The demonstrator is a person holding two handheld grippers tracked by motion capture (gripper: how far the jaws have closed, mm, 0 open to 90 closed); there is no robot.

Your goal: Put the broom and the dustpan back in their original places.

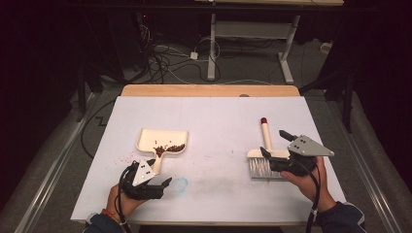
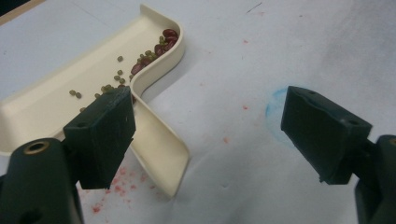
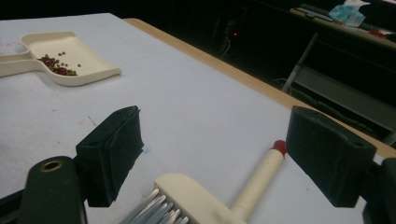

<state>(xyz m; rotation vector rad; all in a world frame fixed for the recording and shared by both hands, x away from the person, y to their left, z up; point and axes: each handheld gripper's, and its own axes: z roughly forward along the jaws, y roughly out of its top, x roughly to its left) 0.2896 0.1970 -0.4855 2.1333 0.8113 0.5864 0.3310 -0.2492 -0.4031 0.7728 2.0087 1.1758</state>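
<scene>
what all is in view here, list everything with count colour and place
dustpan: one, cream, left half of the table, handle toward the person
beans: a small pile, dark red and green, inside the dustpan near its handle
brush: one, cream with pale bristles and a red handle tip, right half of the table
red specks: scattered, left of the dustpan handle
blue mark: one, faint ring, table front centre
table: one, white top with a wooden far edge
left gripper: black, jaws open, beside the dustpan handle
right gripper: black, jaws open, over the brush
</scene>
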